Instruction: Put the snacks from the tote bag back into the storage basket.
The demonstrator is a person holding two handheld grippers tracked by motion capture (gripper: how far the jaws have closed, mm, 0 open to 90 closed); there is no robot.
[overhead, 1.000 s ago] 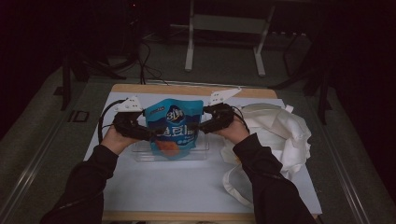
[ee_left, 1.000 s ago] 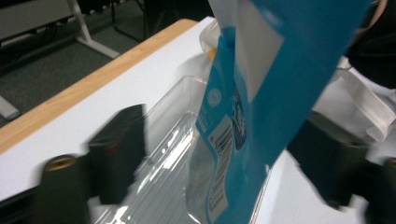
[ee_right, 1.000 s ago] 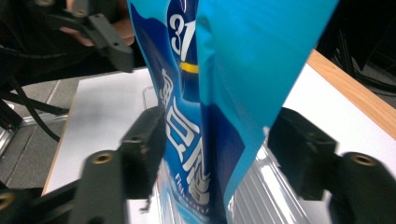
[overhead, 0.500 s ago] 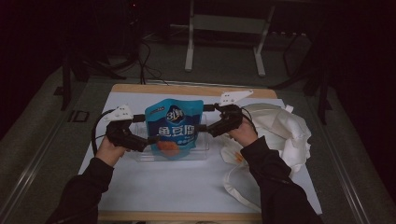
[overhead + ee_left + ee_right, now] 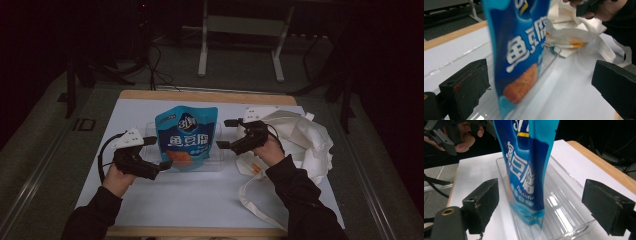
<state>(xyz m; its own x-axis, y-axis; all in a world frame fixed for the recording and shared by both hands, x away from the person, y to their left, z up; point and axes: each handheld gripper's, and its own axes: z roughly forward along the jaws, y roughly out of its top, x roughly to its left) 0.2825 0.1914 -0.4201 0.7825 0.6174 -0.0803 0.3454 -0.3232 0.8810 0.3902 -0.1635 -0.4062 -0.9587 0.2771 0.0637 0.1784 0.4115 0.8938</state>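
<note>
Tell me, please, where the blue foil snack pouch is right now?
In the high view, the blue foil snack pouch stands upright in the clear plastic tray at mid-table, between both open grippers, left of the white cloth bag.

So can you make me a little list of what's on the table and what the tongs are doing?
bag: blue snack bag standing upright in the tray
tray: clear plastic, on the white table
left tongs: open, just opened, apart from the bag
right tongs: open, just opened, apart from the bag
tote: white cloth, at the right of the table
</note>
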